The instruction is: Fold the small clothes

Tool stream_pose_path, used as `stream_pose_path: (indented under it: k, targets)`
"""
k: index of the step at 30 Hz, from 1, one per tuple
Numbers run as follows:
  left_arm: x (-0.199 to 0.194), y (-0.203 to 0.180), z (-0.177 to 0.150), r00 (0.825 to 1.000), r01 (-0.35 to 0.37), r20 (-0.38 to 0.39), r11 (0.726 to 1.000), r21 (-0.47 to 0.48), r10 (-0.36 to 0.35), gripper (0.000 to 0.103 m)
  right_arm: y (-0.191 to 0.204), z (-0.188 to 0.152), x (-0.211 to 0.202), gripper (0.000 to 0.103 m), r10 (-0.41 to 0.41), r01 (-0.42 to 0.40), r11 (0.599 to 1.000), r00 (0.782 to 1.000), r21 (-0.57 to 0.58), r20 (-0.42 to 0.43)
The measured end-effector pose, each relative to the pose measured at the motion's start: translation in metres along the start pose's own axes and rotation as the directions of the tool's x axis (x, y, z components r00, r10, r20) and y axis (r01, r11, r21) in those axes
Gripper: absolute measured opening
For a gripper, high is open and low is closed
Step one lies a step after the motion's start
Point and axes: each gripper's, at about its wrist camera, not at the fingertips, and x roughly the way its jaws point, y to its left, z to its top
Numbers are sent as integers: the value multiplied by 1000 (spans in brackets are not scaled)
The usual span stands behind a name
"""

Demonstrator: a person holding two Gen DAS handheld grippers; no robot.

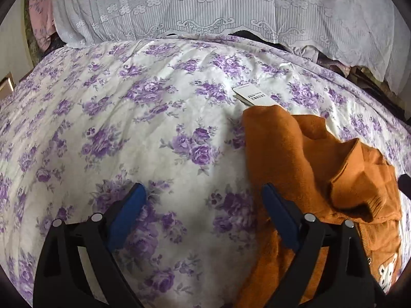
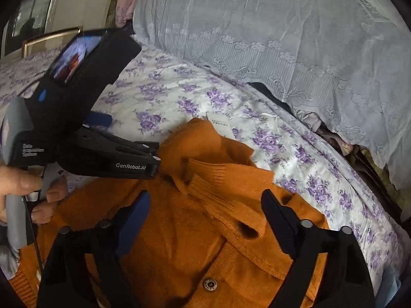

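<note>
A small orange knit cardigan (image 1: 295,159) lies crumpled on the purple-flowered bedspread (image 1: 128,128), with a white paper tag (image 1: 253,96) at its far edge. My left gripper (image 1: 203,195) is open, its right finger over the cardigan's left edge, holding nothing. In the right wrist view the cardigan (image 2: 205,231) fills the foreground, with a ribbed cuff (image 2: 226,192) folded across it and a snap button (image 2: 209,284) below. My right gripper (image 2: 205,205) is open just above the cardigan, jaws either side of the cuff. The left gripper's body (image 2: 102,154) reaches in from the left.
A white lace cover (image 1: 205,7) drapes over a pile at the back of the bed; it also shows in the right wrist view (image 2: 282,38). Dark and pink clothing (image 2: 334,138) is tucked under its hem. The bed's edge and a wooden frame (image 2: 51,39) lie far left.
</note>
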Motion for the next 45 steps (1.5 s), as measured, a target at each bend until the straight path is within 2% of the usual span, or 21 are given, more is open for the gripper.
stream_pose_path:
  k: [2, 4, 6, 8, 10, 12, 14, 15, 16, 19, 23, 25, 27, 30, 33, 35, 37, 39, 41, 43, 45]
  targets:
    - [6, 5, 0, 1000, 0, -21, 1000, -15, 0, 90, -8, 0, 14, 28, 20, -19, 999, 999, 33, -45]
    - [7, 8, 2, 1000, 5, -26, 1000, -26, -6, 90, -30, -3, 15, 15, 89, -82, 986, 995, 146, -45]
    - [8, 7, 2, 1000, -5, -23, 1000, -14, 5, 90, -62, -14, 4, 14, 132, -129, 946, 991, 298, 10]
    - [7, 5, 1, 1000, -10, -21, 1000, -8, 10, 90, -98, -35, -3, 12, 133, -139, 875, 990, 463, 46]
    - [6, 5, 0, 1000, -15, -23, 1000, -5, 15, 90, -135, -68, 1, 13, 78, -57, 774, 997, 630, -5]
    - [5, 3, -1, 999, -30, -27, 1000, 4, 30, 90, -165, -107, 15, 28, 58, 45, 655, 992, 755, -110]
    - [2, 1, -1, 999, -41, -27, 999, 22, 41, 89, -181, -135, 9, 30, 146, -63, 547, 989, 835, -22]
    - [-4, -1, -1, 999, -45, -17, 998, 33, 45, 89, -183, -138, -1, 31, 129, -63, 530, 992, 845, -7]
    - [-11, -3, 1, 999, -42, 2, 998, 37, 42, 89, -182, -135, -13, 37, 85, -46, 542, 996, 839, 0]
    - [-37, -12, 12, 997, 14, 74, 999, 42, -17, 89, -178, -113, -38, 37, -8, -47, 626, 998, 779, 66]
    - [-34, -53, 28, 995, 65, 59, 988, 142, -74, 90, -176, -73, -9, 37, 32, -49, 709, 999, 703, 37]
    - [-5, -75, 31, 998, 63, -12, 976, 209, -62, 90, -177, -66, 24, 36, 58, -22, 714, 998, 700, -28]
    - [33, -84, 24, 993, -46, -92, 969, 241, 70, 94, -174, -75, 64, 36, 111, 21, 717, 983, 697, -144]
    - [49, -57, 20, 990, 53, -137, 993, 105, -39, 99, -170, -71, 53, 36, 71, 22, 747, 991, 664, -114]
    - [24, -38, 24, 995, 68, -76, 996, 50, -65, 96, -165, -69, 17, 37, 41, -15, 756, 999, 655, -23]
    - [10, -33, 25, 999, 25, -28, 997, 70, -23, 96, -156, -74, 3, 47, 37, -21, 771, 999, 637, -12]
    - [19, -36, 23, 997, -13, -74, 995, 96, 21, 97, -148, -90, 20, 51, 96, -18, 759, 992, 651, -85]
    - [38, -39, 11, 992, -38, -116, 991, 126, 53, 99, -143, -100, 23, 51, 97, -28, 757, 993, 653, -70]
    - [25, -43, 12, 994, -69, -75, 988, 140, 80, 98, -145, -94, 15, 51, 101, -38, 746, 993, 665, -57]
    - [6, -45, 25, 999, -49, -17, 991, 128, 52, 98, -152, -86, 4, 51, 85, -61, 747, 996, 662, -3]
    - [-2, -51, 39, 998, -48, 40, 991, 128, 43, 98, -163, -72, 7, 51, 42, -31, 754, 999, 656, -1]
